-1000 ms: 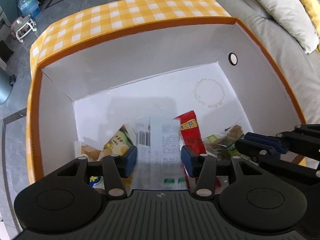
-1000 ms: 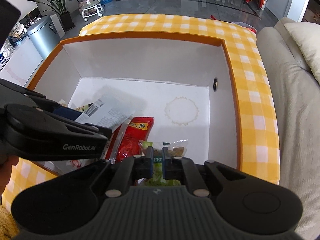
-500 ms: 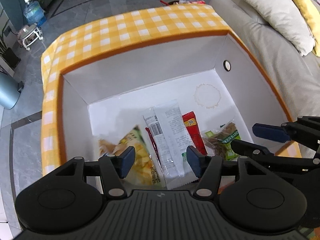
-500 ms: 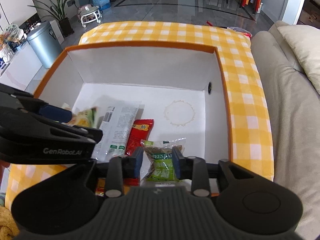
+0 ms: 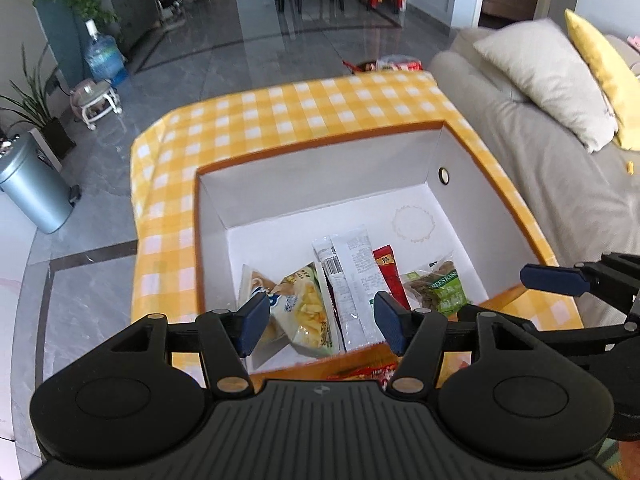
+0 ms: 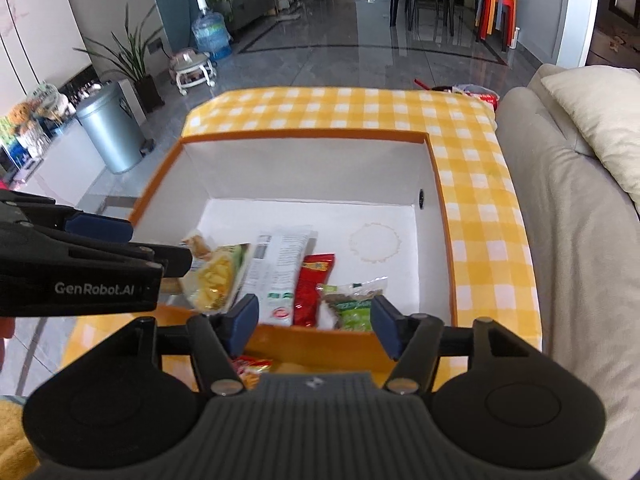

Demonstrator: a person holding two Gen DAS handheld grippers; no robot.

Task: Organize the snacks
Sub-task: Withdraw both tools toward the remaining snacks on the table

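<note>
A white box with an orange rim [image 5: 320, 148] [image 6: 304, 136] sits on a yellow checked cloth. Inside lie a yellow-green chip bag [image 5: 306, 308] [image 6: 214, 280], a white packet [image 5: 354, 276] [image 6: 280, 264], a red packet [image 5: 390, 276] [image 6: 314, 288] and a clear green-label bag [image 5: 438, 288] [image 6: 354, 304]. My left gripper [image 5: 320, 324] is open and empty above the box's near edge. My right gripper [image 6: 314, 326] is open and empty above the near rim. More red wrapped snacks [image 6: 250, 368] [image 5: 366, 372] lie on the cloth in front of the box.
A grey sofa [image 5: 532, 160] [image 6: 568, 240] with cushions stands at the right. A metal bin [image 5: 30, 188] [image 6: 110, 132], a water bottle [image 6: 210, 32] and plants stand on the tiled floor at the left. The right gripper's arm [image 5: 580, 280] shows at the right edge.
Both grippers have let go of their packets, opened and pulled up and back out of the box. The white packet and the green-label bag now lie on the box floor.
</note>
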